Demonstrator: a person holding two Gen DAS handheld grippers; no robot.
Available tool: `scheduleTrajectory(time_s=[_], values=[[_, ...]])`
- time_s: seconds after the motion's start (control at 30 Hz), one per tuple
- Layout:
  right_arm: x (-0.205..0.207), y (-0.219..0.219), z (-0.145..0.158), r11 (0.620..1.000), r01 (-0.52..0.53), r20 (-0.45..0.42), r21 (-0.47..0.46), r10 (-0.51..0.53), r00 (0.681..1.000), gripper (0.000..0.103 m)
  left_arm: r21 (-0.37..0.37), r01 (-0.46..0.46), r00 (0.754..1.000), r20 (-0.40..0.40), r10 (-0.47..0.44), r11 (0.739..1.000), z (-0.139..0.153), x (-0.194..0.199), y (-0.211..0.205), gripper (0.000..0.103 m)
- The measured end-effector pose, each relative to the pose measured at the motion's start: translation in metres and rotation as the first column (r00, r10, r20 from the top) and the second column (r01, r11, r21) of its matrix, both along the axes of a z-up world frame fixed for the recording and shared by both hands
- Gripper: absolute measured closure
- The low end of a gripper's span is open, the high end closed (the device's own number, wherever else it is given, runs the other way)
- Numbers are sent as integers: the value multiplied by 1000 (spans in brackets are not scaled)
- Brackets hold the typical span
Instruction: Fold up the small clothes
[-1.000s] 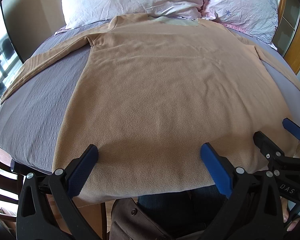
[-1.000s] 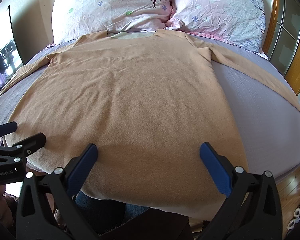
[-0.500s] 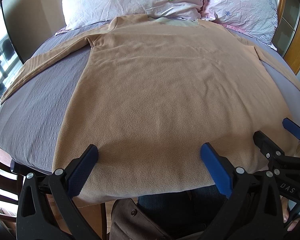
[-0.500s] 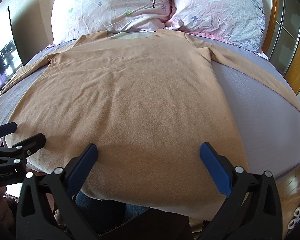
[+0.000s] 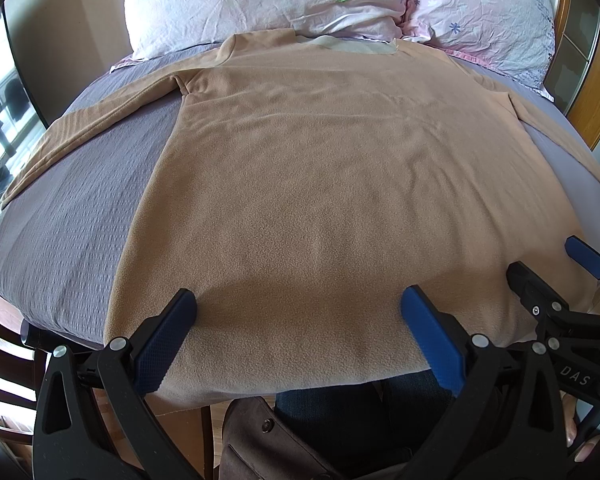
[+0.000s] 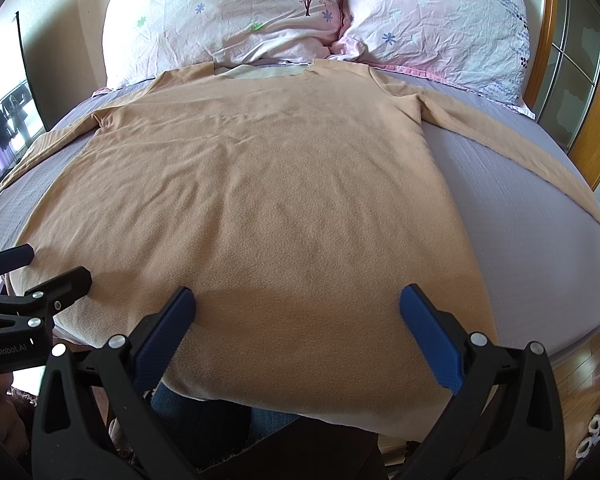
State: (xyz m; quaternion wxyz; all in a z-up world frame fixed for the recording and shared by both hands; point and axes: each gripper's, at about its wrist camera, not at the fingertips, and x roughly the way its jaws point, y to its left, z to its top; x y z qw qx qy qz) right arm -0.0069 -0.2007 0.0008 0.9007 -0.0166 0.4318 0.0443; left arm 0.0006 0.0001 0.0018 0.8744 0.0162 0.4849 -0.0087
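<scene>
A tan long-sleeved fleece top (image 5: 332,184) lies flat on the grey bed, collar toward the pillows, both sleeves spread out to the sides. It also shows in the right wrist view (image 6: 260,192). My left gripper (image 5: 298,308) is open and empty, hovering over the hem near its left half. My right gripper (image 6: 298,308) is open and empty over the hem's right half. The right gripper also shows at the right edge of the left wrist view (image 5: 552,276), and the left gripper at the left edge of the right wrist view (image 6: 40,268).
Two floral pillows (image 6: 236,12) lie at the head of the bed. A wooden frame with glass panes (image 6: 572,64) stands to the right. The grey bedsheet (image 5: 72,216) shows on both sides of the top. The person's jeans (image 5: 340,412) are below the hem.
</scene>
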Motion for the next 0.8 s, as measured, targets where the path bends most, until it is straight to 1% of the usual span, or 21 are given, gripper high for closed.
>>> scheduleTrajectory(time_s=[0.8], values=[[0, 1, 0, 1000, 0, 2, 0, 0, 1000, 2, 0, 3, 1000, 14, -3, 1000, 2, -1, -1, 1]])
